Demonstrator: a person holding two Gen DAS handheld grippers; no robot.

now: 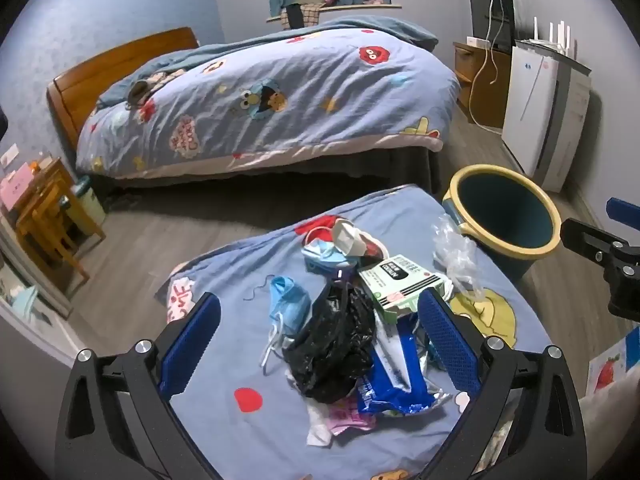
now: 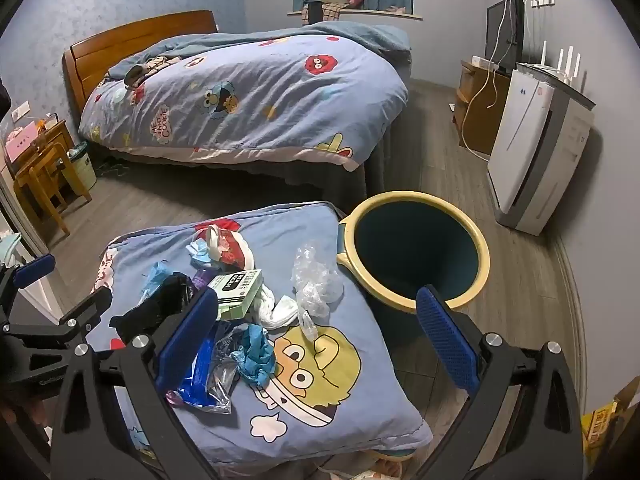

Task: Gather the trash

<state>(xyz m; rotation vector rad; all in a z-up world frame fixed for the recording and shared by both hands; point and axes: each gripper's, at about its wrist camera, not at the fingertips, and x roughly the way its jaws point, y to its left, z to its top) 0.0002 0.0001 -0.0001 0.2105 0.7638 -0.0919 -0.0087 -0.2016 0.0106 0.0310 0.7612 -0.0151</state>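
Fingers of left gripper [image 1: 320, 336] and right gripper [image 2: 320, 336] gape wide, tilted down over trash pile [image 1: 340, 332].

A heap of trash lay on a cushion [image 2: 320, 412] in the foreground: a bag [image 1: 332, 352] at its middle, a face mask [image 1: 290, 306] to its left, a small box [image 1: 400, 284] behind it and a crumpled plastic wrapper [image 2: 316, 280] toward the right edge. A bin [image 2: 416, 252] stood on the floor just right of the cushion. Behind both lay a bed [image 2: 248, 100]; an air purifier [image 2: 536, 160] stood against the right wall.
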